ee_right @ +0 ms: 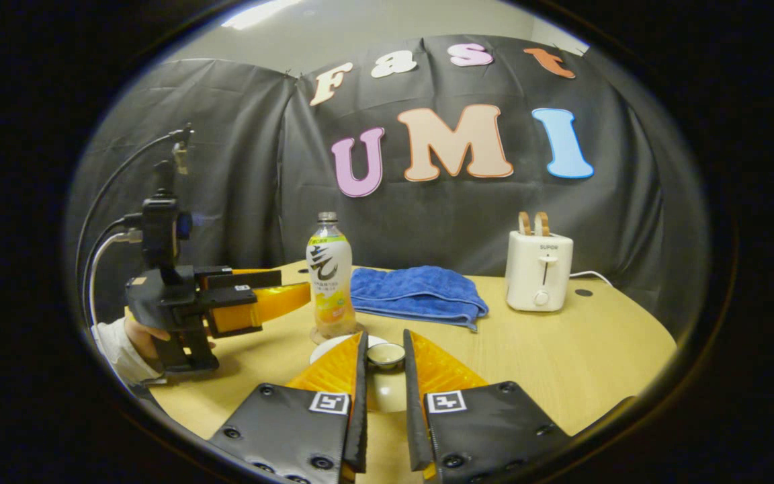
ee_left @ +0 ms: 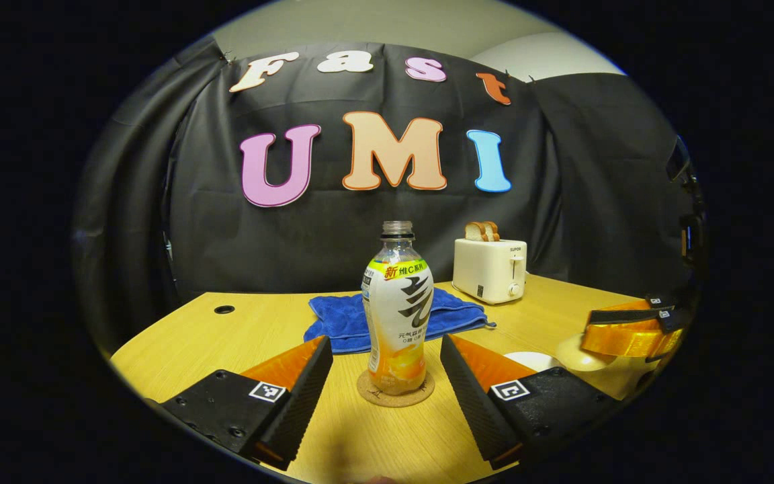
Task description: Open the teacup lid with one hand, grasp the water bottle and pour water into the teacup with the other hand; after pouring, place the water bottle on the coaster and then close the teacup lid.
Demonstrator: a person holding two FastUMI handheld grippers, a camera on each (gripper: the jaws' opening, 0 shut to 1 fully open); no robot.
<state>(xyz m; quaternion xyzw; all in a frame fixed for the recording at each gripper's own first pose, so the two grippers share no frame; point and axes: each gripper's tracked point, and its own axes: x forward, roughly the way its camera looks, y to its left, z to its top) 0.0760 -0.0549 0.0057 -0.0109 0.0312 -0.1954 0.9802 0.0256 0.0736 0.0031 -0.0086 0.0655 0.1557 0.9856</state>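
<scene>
Standing on the round cork coaster, the uncapped labelled plastic water bottle is waiting between the wide-open left gripper. The right gripper is pinching the white teacup lid's knob, at 5 o'clock from the bottle; lowering it onto the teacup looks next.

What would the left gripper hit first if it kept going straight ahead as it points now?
Most likely the water bottle, which stands upright on the coaster centred between the open left gripper fingers. Behind it lies the blue towel. How far off the bottle is remains unclear.
</scene>
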